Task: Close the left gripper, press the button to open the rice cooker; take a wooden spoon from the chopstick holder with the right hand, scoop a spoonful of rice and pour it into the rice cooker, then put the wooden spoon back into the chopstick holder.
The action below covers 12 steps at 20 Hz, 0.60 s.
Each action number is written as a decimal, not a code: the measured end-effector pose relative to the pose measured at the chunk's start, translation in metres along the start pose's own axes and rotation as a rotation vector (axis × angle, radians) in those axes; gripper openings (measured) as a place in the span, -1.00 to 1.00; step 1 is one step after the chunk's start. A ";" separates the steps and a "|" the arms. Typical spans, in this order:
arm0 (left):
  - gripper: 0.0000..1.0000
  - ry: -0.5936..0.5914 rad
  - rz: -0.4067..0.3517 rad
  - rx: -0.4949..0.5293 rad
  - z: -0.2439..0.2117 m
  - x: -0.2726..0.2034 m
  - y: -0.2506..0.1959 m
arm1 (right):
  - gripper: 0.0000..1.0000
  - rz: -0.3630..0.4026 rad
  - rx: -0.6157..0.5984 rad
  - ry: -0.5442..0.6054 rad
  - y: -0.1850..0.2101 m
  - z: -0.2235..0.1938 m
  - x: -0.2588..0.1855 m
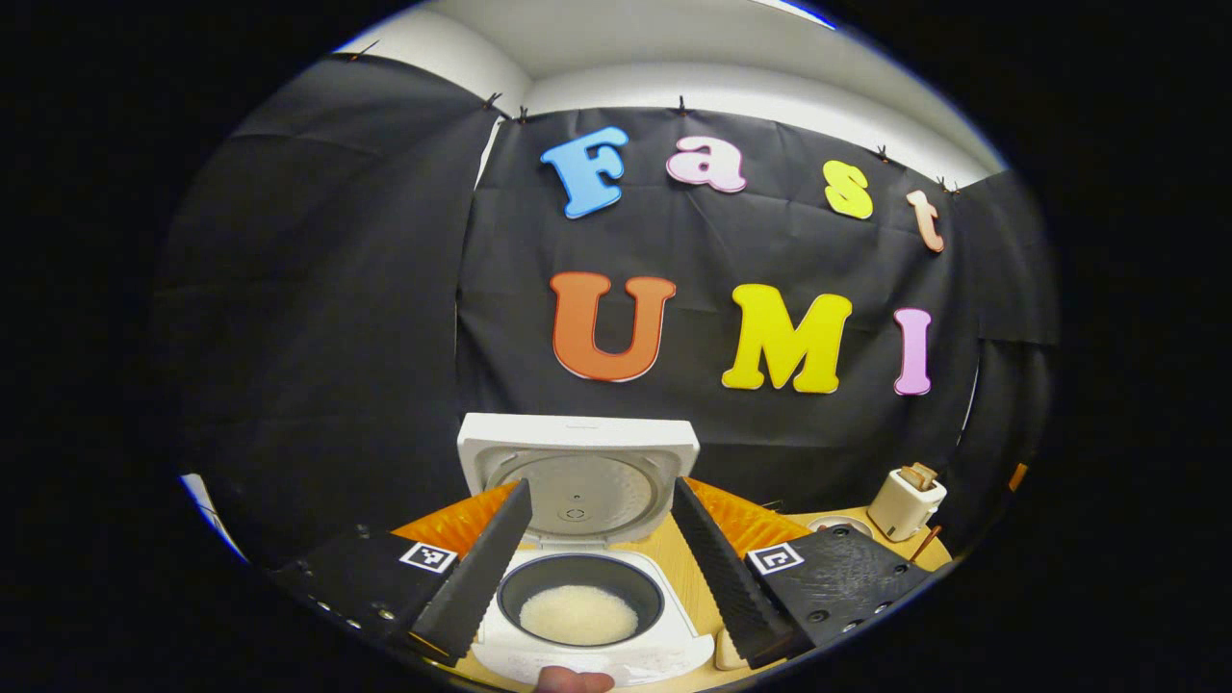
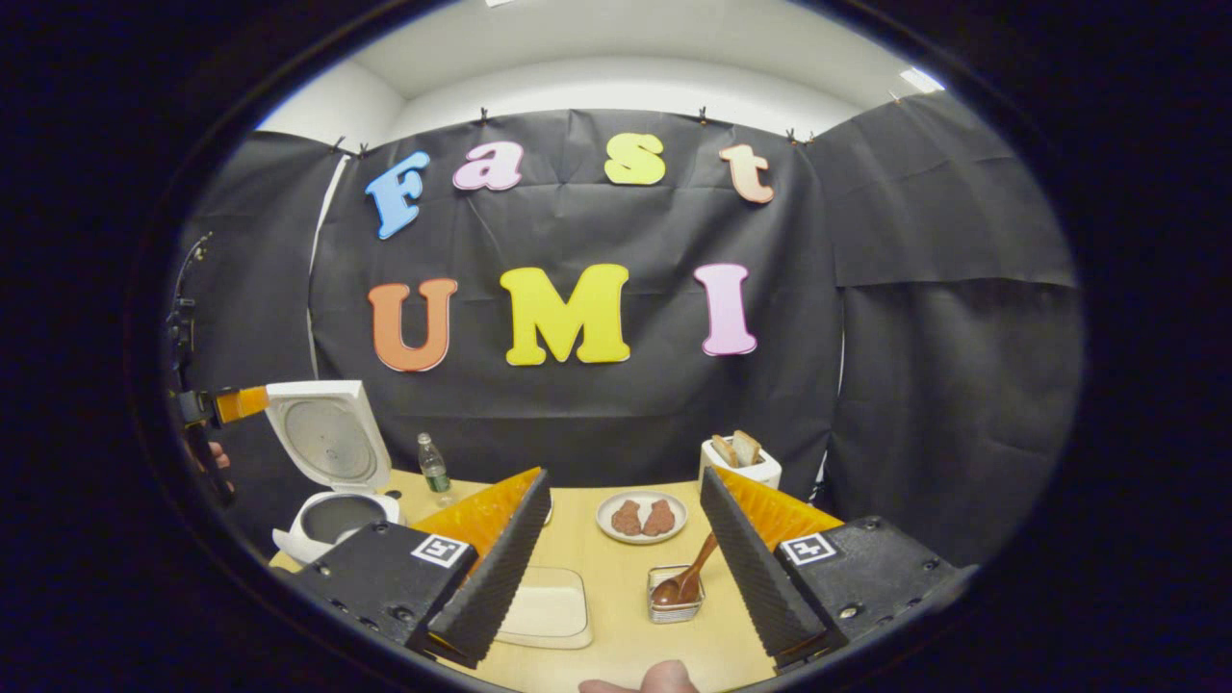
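The white rice cooker (image 1: 500, 635) stands right below my left gripper (image 1: 602, 486), its lid (image 1: 577, 438) tilted up and back. White rice (image 1: 577, 614) lies in its dark inner pot. The left gripper is open, with nothing between its fingers (image 1: 476, 577). In the right gripper view the cooker (image 2: 289, 541) sits at the table's far left. The wooden spoon (image 2: 685, 579) rests in the small metal chopstick holder (image 2: 677, 608), just inside the right finger of my open right gripper (image 2: 624, 476). A pale shallow rice container (image 2: 547, 606) lies near its left finger.
A toaster (image 2: 741, 464) with bread stands at the back, a plate (image 2: 641, 529) with brown food before it, a small bottle (image 2: 433, 467) near the cooker. The wooden table (image 2: 616, 626) ends at the black cloth wall. A hand (image 2: 217, 457) holds the left gripper.
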State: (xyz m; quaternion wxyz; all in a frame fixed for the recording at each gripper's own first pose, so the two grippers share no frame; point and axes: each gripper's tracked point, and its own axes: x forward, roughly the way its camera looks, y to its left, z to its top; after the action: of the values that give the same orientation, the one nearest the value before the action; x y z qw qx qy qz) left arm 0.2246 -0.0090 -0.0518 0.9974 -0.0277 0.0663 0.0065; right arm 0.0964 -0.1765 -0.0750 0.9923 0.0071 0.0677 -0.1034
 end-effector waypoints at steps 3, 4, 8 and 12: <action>0.89 -0.022 -0.033 0.018 0.010 -0.023 -0.012 | 0.93 0.010 0.008 0.001 -0.009 -0.002 -0.004; 0.89 -0.021 -0.039 0.019 0.012 -0.031 -0.014 | 0.93 0.021 0.016 0.009 -0.012 -0.004 -0.005; 0.89 0.002 -0.012 0.024 0.009 -0.055 -0.018 | 0.93 0.006 0.017 0.038 -0.040 -0.018 -0.006; 0.89 -0.006 -0.018 0.035 0.004 -0.081 -0.034 | 0.93 0.030 0.020 0.100 -0.056 -0.044 0.006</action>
State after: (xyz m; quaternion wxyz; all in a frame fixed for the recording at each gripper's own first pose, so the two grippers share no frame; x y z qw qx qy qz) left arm 0.1455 -0.0433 -0.0356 0.9979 -0.0109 0.0630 -0.0034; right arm 0.0844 -0.2314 -0.1192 0.9890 0.0233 0.1160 -0.0888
